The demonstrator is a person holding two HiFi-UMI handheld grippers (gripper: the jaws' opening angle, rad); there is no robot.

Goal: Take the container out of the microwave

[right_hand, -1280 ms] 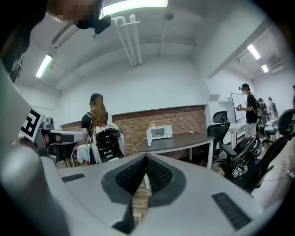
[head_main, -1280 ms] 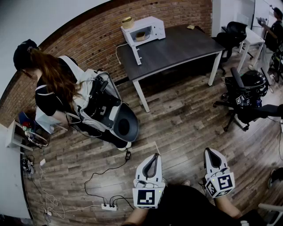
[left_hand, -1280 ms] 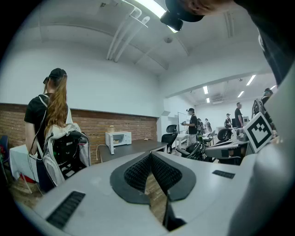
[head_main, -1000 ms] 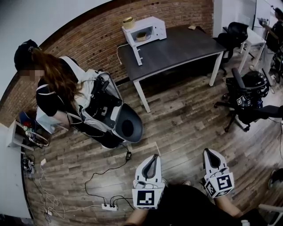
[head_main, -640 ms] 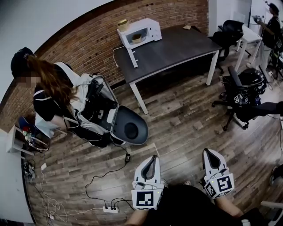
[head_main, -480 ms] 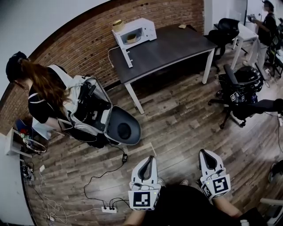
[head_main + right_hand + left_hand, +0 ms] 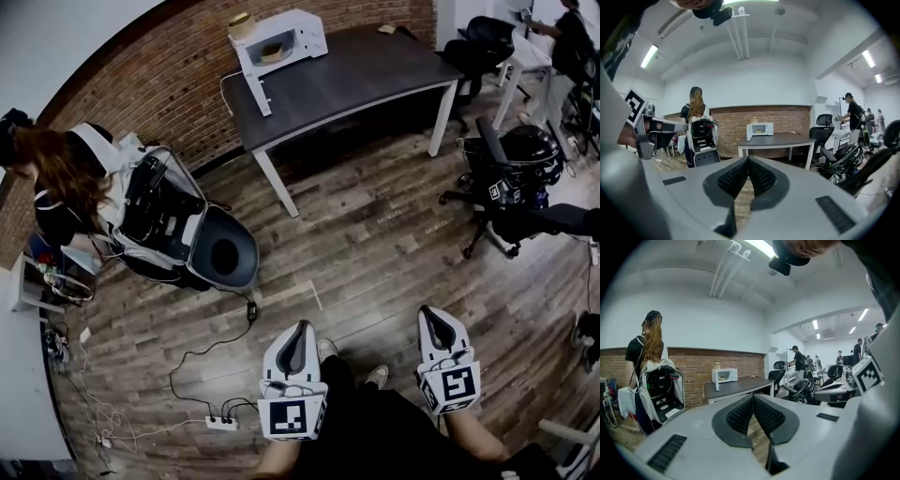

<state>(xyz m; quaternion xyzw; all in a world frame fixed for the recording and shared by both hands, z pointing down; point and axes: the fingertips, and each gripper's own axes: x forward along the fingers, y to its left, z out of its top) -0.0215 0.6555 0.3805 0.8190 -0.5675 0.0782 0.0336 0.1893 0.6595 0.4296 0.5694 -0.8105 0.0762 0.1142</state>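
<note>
Wood-plank floor (image 7: 394,234) separates the operator from the table (image 7: 375,80) at the brick wall. The microwave (image 7: 298,33) stands on the table's far corner with its door (image 7: 251,82) swung open. The container (image 7: 273,49) sits inside the cavity, well apart from both claws.

Likely hazards:
- A cable (image 7: 202,361) and power strip (image 7: 222,423) lie near the operator's feet and could catch a step.
- The open door juts outward and could be struck on approach.
- Both claws are closed (nothing between the jaws), so they must open before any grasp.

The left claw (image 7: 301,325) and right claw (image 7: 430,312) are held low, side by side, pointing forward and slightly down toward the table.
</note>
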